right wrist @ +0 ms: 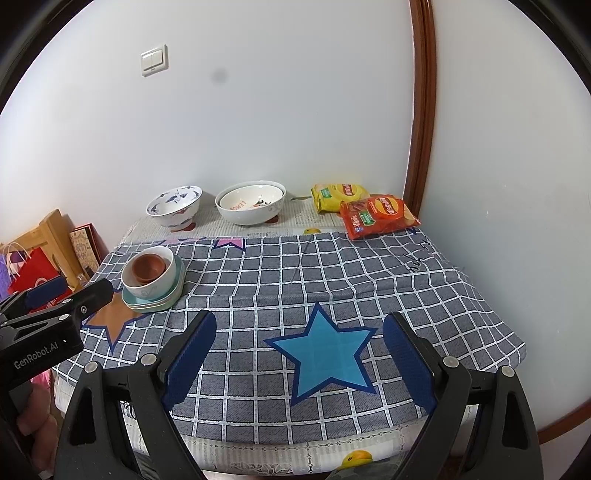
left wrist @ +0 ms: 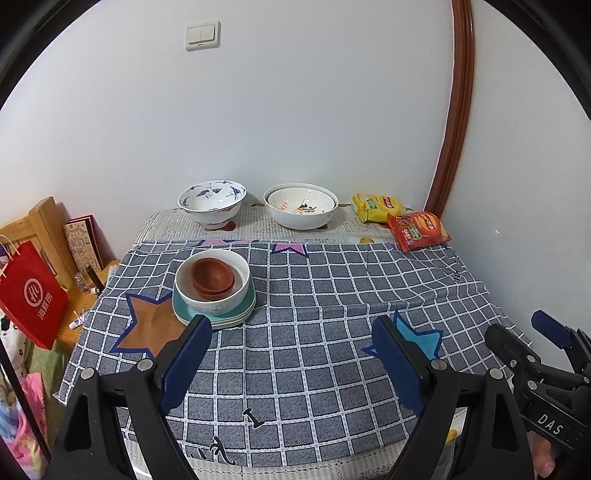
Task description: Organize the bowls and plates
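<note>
Hovering level above checked surface (right wrist: 406, 288): left gripper (left wrist: 291, 350) and right gripper (right wrist: 299, 347), side by side, jaws spread wide, nothing held; stacked bowls (left wrist: 212, 282) ahead-left.

White wall (left wrist: 295, 110) behind the table, even diffuse light, no hard shadows. Double rocker light switch (left wrist: 202, 35) on the wall at 11 o'clock. Brown wooden trim (left wrist: 456, 122) runs top to table level at 1 o'clock, second white wall right of it. Table under a grey checked cloth (right wrist: 295, 280) with star patches. Wooden furniture (left wrist: 44, 229) at 9 o'clock, red paper bag (left wrist: 31, 295) hanging off it.
</note>
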Available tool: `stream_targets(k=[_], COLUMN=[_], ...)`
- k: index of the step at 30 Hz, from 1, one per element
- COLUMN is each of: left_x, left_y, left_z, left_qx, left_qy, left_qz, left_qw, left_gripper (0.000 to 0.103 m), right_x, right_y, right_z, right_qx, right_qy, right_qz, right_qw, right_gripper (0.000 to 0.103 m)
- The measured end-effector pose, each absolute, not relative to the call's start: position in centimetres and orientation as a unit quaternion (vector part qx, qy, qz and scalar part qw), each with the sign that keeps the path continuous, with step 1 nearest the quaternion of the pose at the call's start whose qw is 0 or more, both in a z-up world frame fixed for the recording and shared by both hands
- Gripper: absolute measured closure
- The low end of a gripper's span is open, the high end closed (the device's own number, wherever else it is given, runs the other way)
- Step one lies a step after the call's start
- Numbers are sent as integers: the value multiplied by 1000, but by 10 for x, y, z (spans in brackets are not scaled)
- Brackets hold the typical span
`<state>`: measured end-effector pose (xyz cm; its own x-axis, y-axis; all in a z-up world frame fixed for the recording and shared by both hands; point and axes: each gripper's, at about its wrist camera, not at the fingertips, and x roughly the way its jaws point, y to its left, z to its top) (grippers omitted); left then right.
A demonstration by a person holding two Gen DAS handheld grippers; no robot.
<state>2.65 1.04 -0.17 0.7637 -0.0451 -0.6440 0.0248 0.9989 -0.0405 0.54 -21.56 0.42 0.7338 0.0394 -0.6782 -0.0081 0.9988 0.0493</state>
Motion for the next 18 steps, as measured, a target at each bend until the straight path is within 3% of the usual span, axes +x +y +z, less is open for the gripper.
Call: stream_targets(k=[18], left_x=[35], left_y=[7], left_z=[-3], left_qx=[-13], left_qy=[344], left_qz=[-15], left_qw=[939], left_gripper=[15], right_x=[9], right_y=[-215], right_z=[5], right_qx=[20], right_qy=[363], right_qz=[20], right_qw=[931], right_gripper=[12])
